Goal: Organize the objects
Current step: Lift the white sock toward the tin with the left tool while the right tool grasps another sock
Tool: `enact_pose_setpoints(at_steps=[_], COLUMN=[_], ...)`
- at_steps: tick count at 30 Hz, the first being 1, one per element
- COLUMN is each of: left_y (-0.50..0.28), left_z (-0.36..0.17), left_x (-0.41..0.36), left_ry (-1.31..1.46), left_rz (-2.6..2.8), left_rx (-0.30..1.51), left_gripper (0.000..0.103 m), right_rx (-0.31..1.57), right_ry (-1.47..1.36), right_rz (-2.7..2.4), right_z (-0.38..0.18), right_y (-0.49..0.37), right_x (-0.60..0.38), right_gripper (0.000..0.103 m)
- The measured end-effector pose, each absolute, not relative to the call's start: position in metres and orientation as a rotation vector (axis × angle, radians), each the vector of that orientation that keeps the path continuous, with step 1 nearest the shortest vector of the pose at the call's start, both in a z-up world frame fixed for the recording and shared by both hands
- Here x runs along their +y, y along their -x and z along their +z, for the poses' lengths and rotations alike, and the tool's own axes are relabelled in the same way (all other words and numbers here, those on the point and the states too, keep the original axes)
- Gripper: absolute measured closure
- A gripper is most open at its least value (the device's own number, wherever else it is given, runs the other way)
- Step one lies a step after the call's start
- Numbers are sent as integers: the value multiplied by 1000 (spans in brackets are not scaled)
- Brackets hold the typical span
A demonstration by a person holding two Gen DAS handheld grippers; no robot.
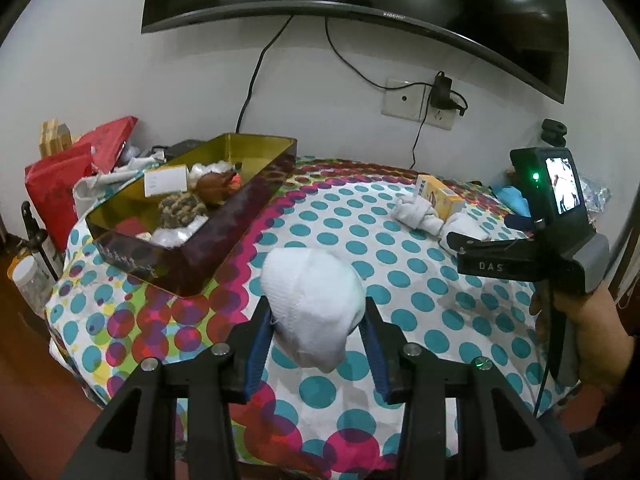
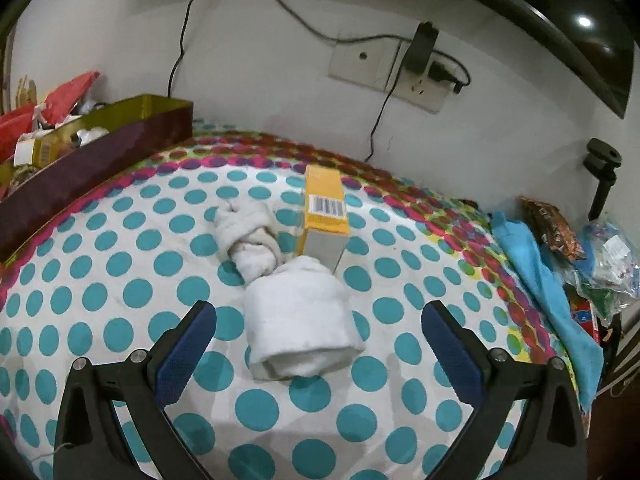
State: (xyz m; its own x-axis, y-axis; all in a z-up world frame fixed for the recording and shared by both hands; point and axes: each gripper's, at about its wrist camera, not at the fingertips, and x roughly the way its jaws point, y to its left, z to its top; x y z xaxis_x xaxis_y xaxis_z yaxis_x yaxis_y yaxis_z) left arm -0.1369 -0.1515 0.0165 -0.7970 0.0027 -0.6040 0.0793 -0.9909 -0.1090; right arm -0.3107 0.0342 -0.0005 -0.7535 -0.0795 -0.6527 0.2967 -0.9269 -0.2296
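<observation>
Broadly, the work sits on a table [image 1: 400,280] under a dotted cloth, with a long tin [image 1: 224,236] at its left rear already holding several odds and ends, so I judge the step in hand to be carrying the next soft item over and dropping it in there. The left gripper [image 1: 316,332] is clenched on a white sock ball [image 1: 312,304], held clear above the cloth, near the tin's closer corner but not yet over it. To do this well, it should lift enough that the hanging part of the ball clears the tin's rim, travel over a free patch of the tin's floor rather than over the piled things, and only then let go; the ball is soft and looks pinched near its lower half, so a slow, level carry should keep it from slipping out. The right gripper [image 2: 318,326] stands with its fingers spread wide and nothing between them, lined up on a rolled towel [image 2: 300,320] lying just ahead. That roll touches a yellow box [image 2: 324,216] behind it, and a knotted sock [image 2: 248,236] lies just beside the box on the left. A grasp across the roll's middle, square to its axis, would likely keep it from unrolling and avoid nudging the box.
</observation>
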Motion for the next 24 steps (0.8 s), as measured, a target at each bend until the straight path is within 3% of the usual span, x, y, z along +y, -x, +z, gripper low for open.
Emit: enact_pose_setpoints(at_steps=[8,11,13,17,24], left_y=[138,138,138,137,136], left_z=[14,12,11,10,21], left_x=[-143,-142,-140,-141,-155], left_ry=[-1009,-1019,-1021,-1020,-966], left_rz=[-2935,-2929,-2928,-2921,-2889], left_rx=[168,170,160,153,184], left_gripper=[60,60,60,59,59], right_rx=[396,382,374,417,467], right_ry=[-1039,-1050,-1051,-1019,-938], right_rz=[-2700,-2693,-2672,-2643,-2690], right_z=[-2,-3,-3,-3,4], right_y=[317,319,319,313,303], right_x=[43,44,44,36,32], right_gripper=[10,24,49,71,76])
